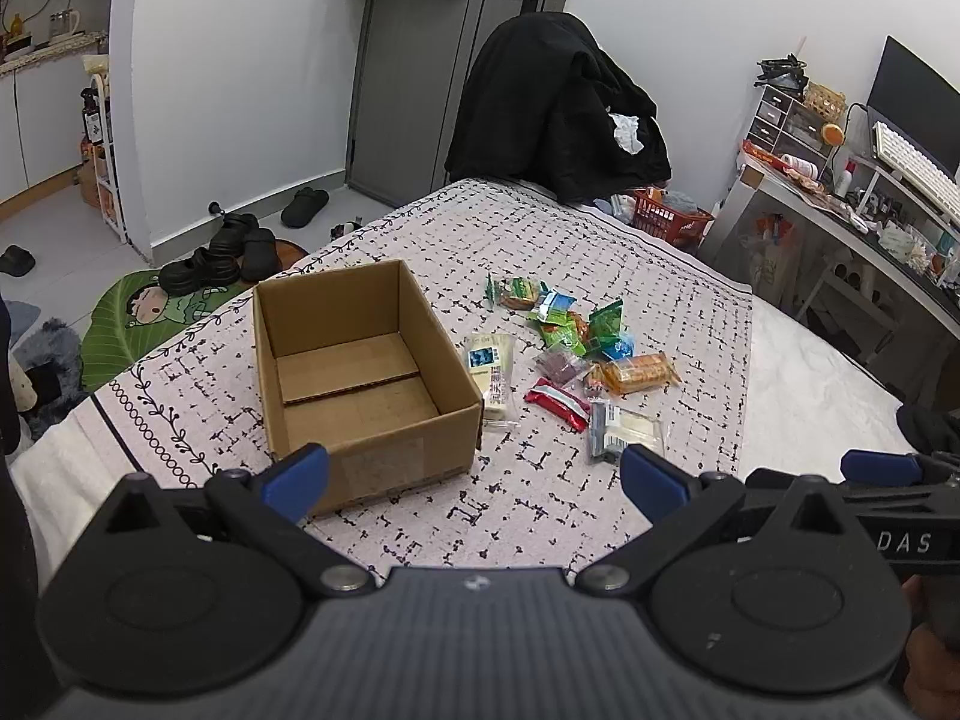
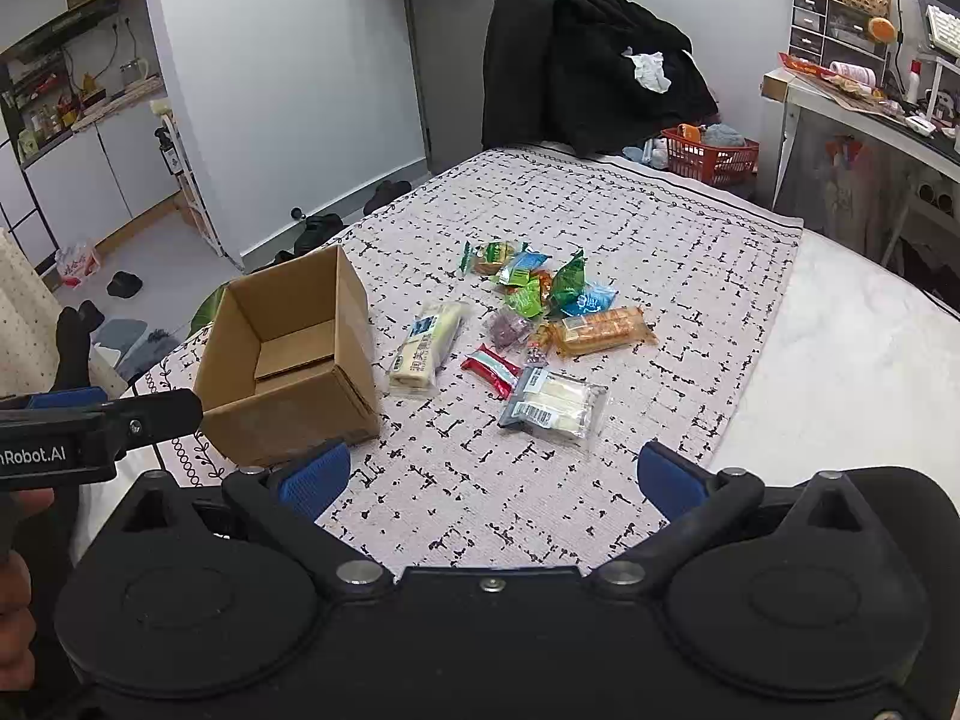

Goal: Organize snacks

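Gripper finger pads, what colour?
Blue pads on black arms; clearest in the right wrist view.

Far ahead of the tongs a chair draped in black clothing [image 1: 561, 102] stands beside a red basket [image 1: 669, 217]; black shoes [image 1: 219, 258] lie ahead-left.

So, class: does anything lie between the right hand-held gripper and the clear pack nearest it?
Nothing visible does. The right hand-held gripper is open, and only bare patterned cloth lies between it and the clear pack.
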The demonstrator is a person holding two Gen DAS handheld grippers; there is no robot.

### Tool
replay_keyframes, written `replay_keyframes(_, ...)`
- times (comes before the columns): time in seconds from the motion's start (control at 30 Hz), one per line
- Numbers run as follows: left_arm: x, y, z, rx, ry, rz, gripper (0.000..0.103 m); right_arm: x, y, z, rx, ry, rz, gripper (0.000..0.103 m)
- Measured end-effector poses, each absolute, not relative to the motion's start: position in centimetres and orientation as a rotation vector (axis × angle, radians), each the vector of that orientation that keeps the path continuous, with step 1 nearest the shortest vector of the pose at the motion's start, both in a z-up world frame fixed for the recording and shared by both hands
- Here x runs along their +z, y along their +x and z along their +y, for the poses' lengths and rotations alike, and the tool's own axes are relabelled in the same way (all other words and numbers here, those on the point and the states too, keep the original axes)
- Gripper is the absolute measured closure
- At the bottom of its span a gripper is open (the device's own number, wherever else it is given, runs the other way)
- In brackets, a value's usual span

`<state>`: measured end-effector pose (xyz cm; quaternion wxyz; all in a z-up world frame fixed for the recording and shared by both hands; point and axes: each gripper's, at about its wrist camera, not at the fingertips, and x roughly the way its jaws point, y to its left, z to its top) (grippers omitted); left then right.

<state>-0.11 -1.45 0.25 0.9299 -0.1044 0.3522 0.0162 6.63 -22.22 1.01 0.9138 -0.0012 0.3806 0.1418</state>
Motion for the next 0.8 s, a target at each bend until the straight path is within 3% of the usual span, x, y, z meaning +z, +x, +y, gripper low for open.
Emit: replay_keyframes(0.8, -0.2, 1.1, -2.3, 0.019, -0.215, 0.739, 0.000, 1.0, 8.1, -23.2, 0.296, 0.043, 0.795, 0.000)
